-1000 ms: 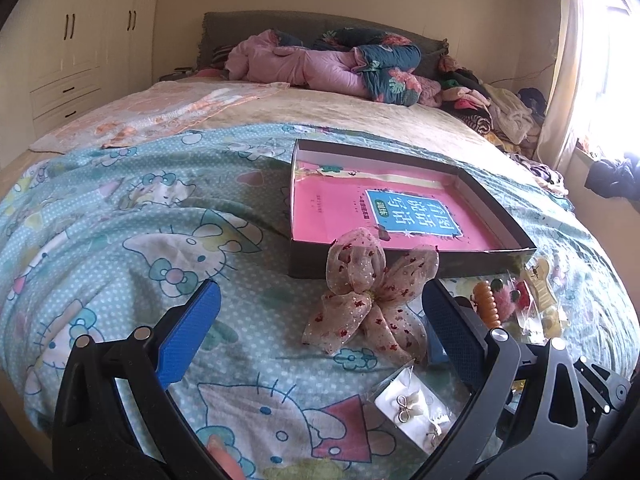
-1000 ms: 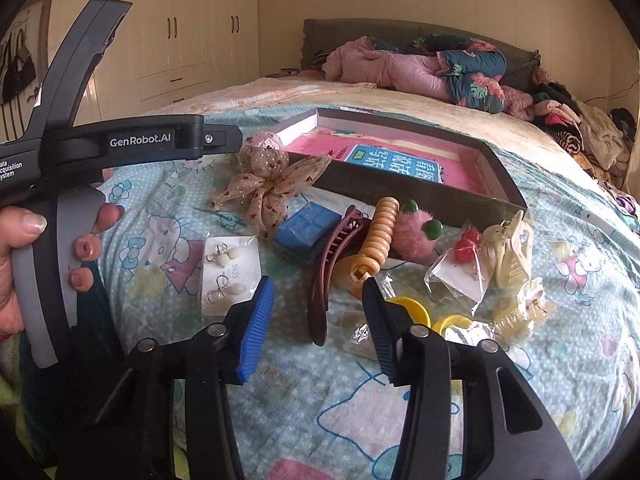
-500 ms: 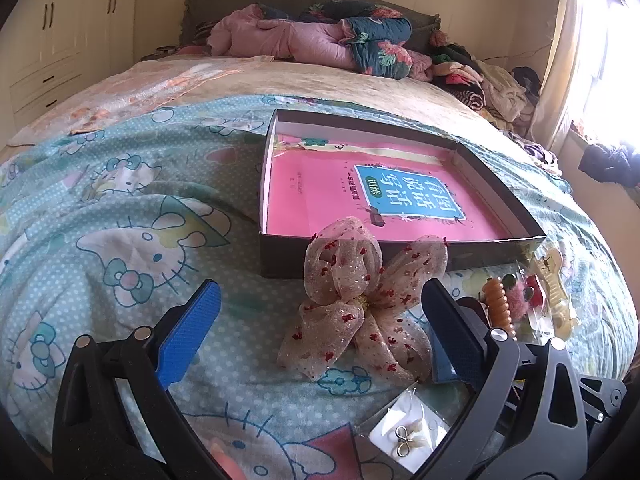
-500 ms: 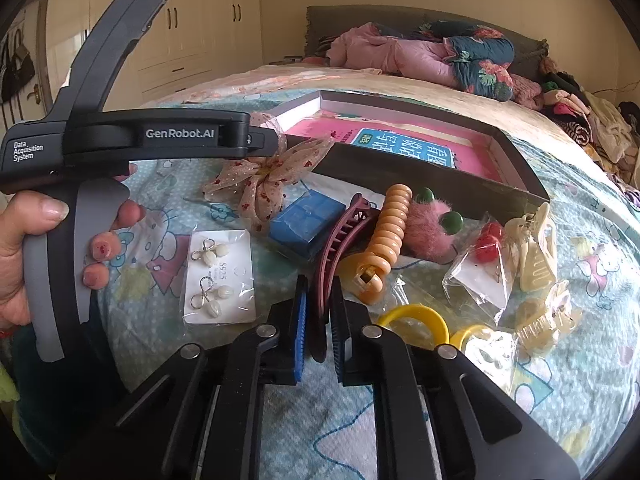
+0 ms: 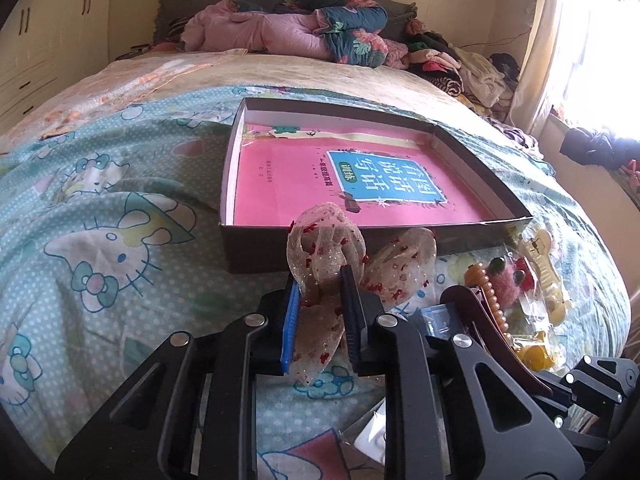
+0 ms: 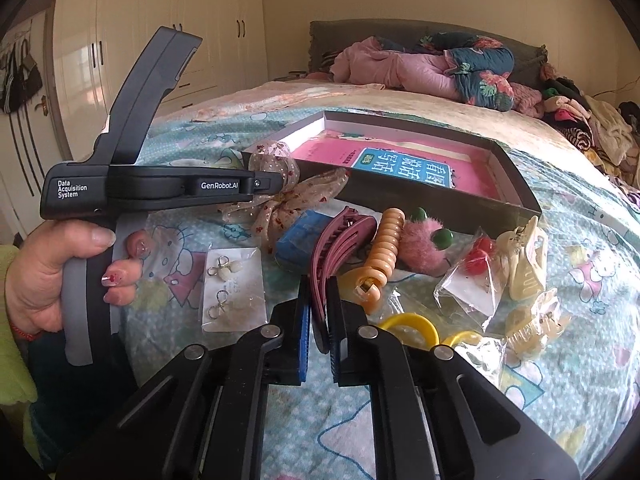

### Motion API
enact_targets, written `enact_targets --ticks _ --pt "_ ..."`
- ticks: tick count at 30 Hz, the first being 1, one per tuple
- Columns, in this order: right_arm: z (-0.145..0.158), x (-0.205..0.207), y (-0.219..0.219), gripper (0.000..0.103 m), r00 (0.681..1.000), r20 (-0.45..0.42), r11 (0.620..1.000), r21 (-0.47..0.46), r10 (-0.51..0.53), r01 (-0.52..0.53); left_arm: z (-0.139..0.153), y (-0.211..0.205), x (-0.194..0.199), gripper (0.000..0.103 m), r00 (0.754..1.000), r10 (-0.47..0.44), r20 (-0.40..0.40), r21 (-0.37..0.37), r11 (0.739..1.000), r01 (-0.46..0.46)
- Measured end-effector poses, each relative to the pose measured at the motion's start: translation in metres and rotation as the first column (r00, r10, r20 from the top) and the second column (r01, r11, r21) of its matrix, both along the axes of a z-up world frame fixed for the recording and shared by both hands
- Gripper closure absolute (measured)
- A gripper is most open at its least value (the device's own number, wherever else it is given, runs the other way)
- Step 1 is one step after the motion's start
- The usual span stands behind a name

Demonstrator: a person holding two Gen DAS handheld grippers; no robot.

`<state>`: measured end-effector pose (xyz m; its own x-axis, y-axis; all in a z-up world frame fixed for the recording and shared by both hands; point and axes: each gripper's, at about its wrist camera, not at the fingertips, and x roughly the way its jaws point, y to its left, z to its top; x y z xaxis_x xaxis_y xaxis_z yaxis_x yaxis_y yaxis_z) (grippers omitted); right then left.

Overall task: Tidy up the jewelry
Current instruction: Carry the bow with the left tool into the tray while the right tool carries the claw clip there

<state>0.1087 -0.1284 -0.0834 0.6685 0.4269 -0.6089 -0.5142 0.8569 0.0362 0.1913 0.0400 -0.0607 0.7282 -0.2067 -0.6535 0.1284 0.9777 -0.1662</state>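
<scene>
My left gripper (image 5: 320,300) is shut on a sheer beige bow with red dots (image 5: 326,248), right in front of the dark shallow box (image 5: 256,252) that holds a pink book (image 5: 304,184). My right gripper (image 6: 318,320) is shut on the near end of a long maroon hair claw (image 6: 340,240) lying on the bed. In the right wrist view the left gripper's body (image 6: 160,188) reaches the bow (image 6: 280,196) beside the box (image 6: 432,196).
On the Hello Kitty sheet lie an earring card (image 6: 234,288), a blue block (image 6: 302,234), an orange spiral clip (image 6: 382,248), a pink pompom tie (image 6: 424,244), bagged red beads (image 6: 474,276), cream claw clips (image 6: 524,264) and yellow rings (image 6: 412,328). Clothes are piled at the headboard.
My left gripper moved forward and closed on the bow. My right gripper stays shut on the maroon claw, a little nearer the items.
</scene>
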Motion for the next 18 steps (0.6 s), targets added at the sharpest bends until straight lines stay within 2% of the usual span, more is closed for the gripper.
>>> enact_targets --ticks 2,5,9,18 --pt "0.003 -0.002 -0.002 0.095 1.000 0.001 1.000 0.009 -0.002 0.002 0.008 -0.001 -0.008 0.101 0.999 -0.013 0.037 -0.011 1.000 0.013" --pt "0.010 -0.004 -0.006 0.095 1.000 0.015 1.000 0.030 -0.001 0.000 0.022 -0.008 -0.019 0.102 0.996 -0.030 0.084 -0.006 1.000 0.030" --pt "0.021 -0.007 -0.013 0.095 0.999 0.039 0.999 0.052 -0.007 0.005 0.034 -0.017 -0.023 0.103 0.993 -0.048 0.109 0.001 0.999 0.048" --pt "0.040 0.000 -0.045 0.095 0.993 0.083 0.994 0.075 -0.084 0.078 0.060 -0.032 -0.021 0.103 0.983 -0.064 0.174 -0.013 0.998 0.067"
